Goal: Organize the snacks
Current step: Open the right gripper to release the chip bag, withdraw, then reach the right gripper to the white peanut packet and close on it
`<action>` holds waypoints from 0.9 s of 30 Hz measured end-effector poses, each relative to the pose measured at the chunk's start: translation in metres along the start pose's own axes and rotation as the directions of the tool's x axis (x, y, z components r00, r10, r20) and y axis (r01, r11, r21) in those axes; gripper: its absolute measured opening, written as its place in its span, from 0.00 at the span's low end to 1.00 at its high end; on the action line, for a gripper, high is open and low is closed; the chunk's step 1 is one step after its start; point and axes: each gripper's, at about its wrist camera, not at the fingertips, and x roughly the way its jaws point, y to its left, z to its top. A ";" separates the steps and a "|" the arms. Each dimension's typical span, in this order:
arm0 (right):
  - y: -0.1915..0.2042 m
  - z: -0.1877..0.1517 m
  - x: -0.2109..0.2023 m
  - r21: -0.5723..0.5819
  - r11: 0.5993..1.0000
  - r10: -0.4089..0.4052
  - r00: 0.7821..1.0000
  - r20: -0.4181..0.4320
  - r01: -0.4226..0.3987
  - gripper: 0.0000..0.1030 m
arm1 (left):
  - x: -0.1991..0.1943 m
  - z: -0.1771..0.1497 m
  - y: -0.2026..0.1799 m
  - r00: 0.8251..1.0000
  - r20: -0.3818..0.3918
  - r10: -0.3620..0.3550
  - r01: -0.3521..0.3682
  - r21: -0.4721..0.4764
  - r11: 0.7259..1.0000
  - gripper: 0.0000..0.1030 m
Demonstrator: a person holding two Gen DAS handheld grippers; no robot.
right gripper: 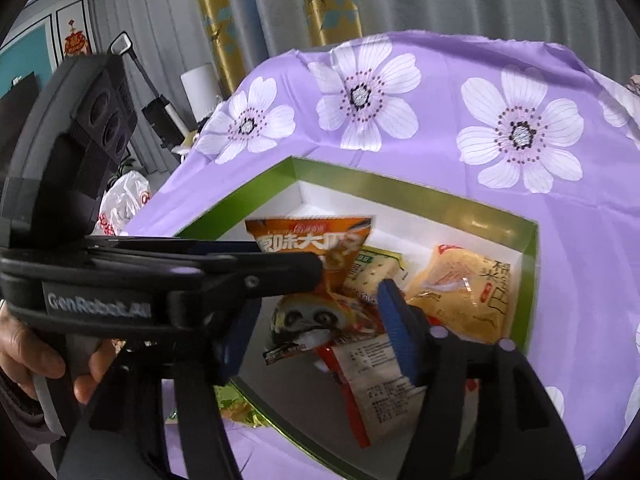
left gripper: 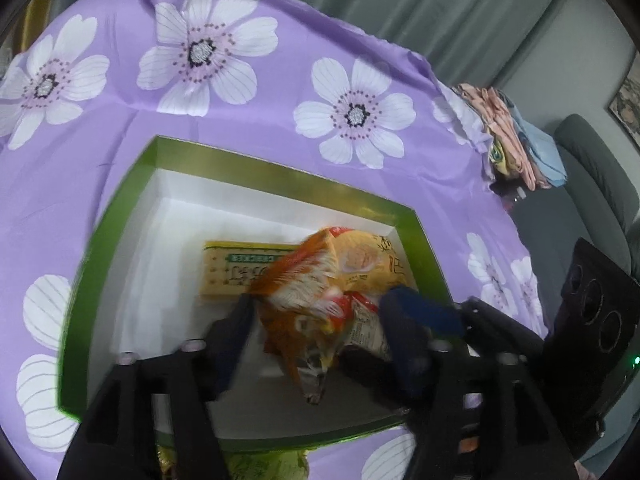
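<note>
Orange snack bag [left gripper: 298, 304] between fingers [left gripper: 236, 336]

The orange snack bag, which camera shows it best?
The right wrist view. There the orange snack bag is sharp, its printed front readable, hanging over the green box with the left gripper reaching in from the side. The left wrist view shows the bag blurred and crumpled between that gripper's fingers.

Orange snack bag [left gripper: 304, 300] motion-blurred, cracker packet [left gripper: 228, 268] half hidden beneath it, gold wrapper [right gripper: 236, 408] mostly hidden
</note>
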 end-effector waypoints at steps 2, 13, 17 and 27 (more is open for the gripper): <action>-0.003 -0.001 -0.007 0.011 1.000 -0.007 1.000 0.009 0.007 0.60 | -0.010 0.000 0.001 1.000 0.024 0.002 -0.002 0.001 1.000 0.70; -0.010 -0.021 -0.056 0.086 0.996 0.013 0.997 0.070 -0.019 0.66 | -0.084 -0.013 0.011 0.987 0.149 0.067 -0.065 -0.016 0.998 0.74; -0.002 -0.030 -0.070 0.086 0.996 0.027 0.996 0.084 -0.034 0.68 | -0.107 -0.029 0.016 0.982 0.164 0.090 -0.083 -0.049 0.995 0.76; 0.024 -0.059 -0.084 0.059 0.996 0.061 0.997 0.045 -0.063 0.71 | -0.141 -0.086 0.039 0.976 0.143 0.164 -0.144 -0.142 0.979 0.76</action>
